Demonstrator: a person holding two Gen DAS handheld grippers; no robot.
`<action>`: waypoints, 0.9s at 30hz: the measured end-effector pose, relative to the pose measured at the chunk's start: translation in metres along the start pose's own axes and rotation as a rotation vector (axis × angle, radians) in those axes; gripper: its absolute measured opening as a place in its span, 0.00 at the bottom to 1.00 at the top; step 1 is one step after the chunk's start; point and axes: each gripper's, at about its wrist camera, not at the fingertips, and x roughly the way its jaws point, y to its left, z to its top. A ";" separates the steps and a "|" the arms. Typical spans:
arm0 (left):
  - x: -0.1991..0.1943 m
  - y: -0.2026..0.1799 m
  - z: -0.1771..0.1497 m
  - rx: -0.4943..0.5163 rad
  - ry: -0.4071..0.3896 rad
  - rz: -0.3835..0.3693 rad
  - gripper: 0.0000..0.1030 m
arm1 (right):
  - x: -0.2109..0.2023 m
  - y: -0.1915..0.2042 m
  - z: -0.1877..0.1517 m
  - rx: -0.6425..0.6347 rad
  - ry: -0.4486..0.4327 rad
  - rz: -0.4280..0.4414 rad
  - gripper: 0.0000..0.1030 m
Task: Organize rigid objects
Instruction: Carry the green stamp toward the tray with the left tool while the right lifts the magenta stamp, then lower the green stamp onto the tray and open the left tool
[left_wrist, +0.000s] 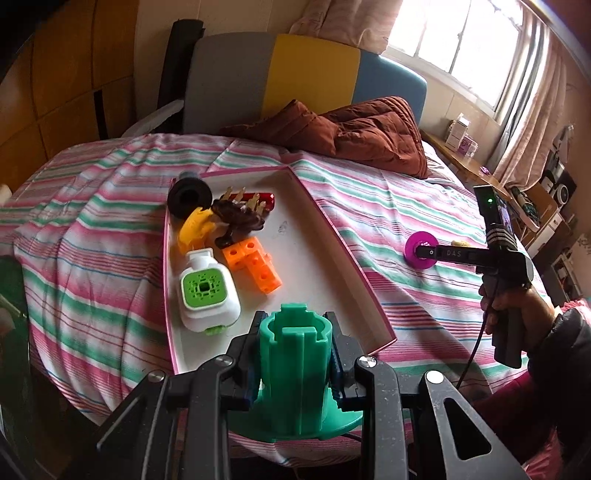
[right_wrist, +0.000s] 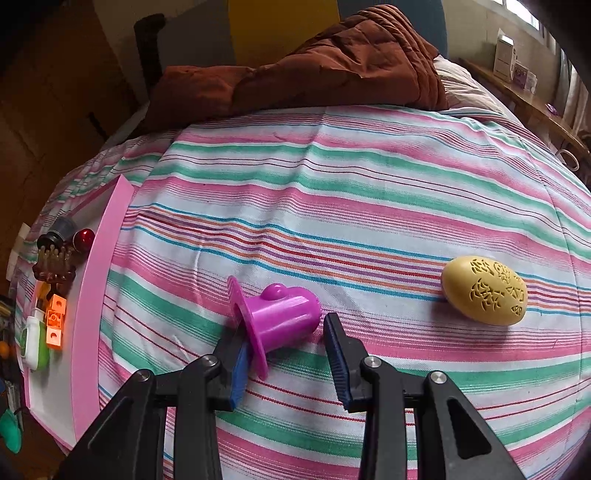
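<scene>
My left gripper (left_wrist: 295, 321) is shut on a green flanged tube (left_wrist: 291, 362), held upright over the near end of a pink-rimmed white tray (left_wrist: 332, 229). The tray holds a white and green gadget (left_wrist: 207, 291), an orange block (left_wrist: 255, 264), a yellow piece (left_wrist: 195, 225), a brown hair claw (left_wrist: 238, 218), a red thing (left_wrist: 267, 199) and a black cylinder (left_wrist: 188, 197). To the tray's right, a magenta flanged cap (right_wrist: 284, 314) lies on its side on the bed. My right gripper (right_wrist: 282, 332) is shut on it lengthwise, one pad on the flange and one at the rounded end. A yellow egg (right_wrist: 484, 291) lies further right.
The striped bedspread (right_wrist: 369, 192) carries a rumpled brown quilt (right_wrist: 332, 62) at the far end. A wooden shelf with boxes (left_wrist: 461, 140) runs along the right, under the window. A person's hand (left_wrist: 517, 306) holds the right gripper's handle.
</scene>
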 end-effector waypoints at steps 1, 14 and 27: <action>0.001 0.001 -0.001 -0.002 0.002 0.003 0.29 | 0.000 0.000 0.000 0.000 0.000 -0.001 0.35; 0.002 0.022 -0.009 -0.050 0.014 0.012 0.29 | 0.004 -0.004 0.000 0.035 0.012 0.022 0.40; -0.028 0.107 -0.009 -0.268 -0.035 0.078 0.29 | -0.001 0.009 -0.001 -0.042 0.001 -0.019 0.33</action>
